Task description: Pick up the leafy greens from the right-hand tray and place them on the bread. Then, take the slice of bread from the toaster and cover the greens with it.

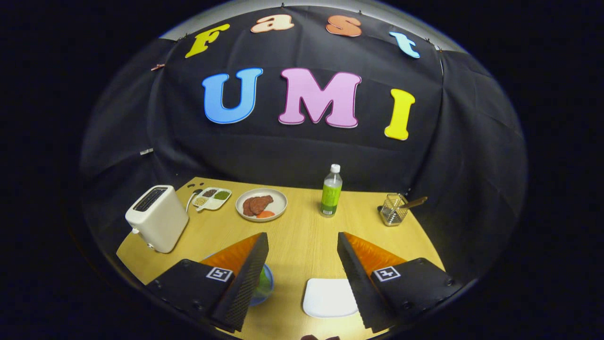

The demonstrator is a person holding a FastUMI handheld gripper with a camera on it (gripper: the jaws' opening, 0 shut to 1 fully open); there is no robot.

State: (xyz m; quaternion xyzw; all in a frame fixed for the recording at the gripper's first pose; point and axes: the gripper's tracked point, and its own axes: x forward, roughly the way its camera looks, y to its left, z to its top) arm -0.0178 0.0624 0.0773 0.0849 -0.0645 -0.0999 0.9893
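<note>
My gripper [302, 236] is open and held above the wooden table [302, 255], with nothing between its fingers. A blue-rimmed dish [268, 289] holding the leafy greens [263, 284] lies just beside the left finger, which hides most of it. A white rounded tray [328, 297] lies on the table by the inner side of the right finger, its top bare. The cream toaster [158, 218] stands at the table's left edge, well beyond the left finger. Its slot looks dark, and I cannot tell whether bread is in it.
Beyond the fingers are a plate of reddish-brown meat slices [261, 204], a small compartment tray [212, 197] behind the toaster, a green bottle [331, 191], and a glass holder with a spoon [394, 208] at the far right. Black cloth closes the back.
</note>
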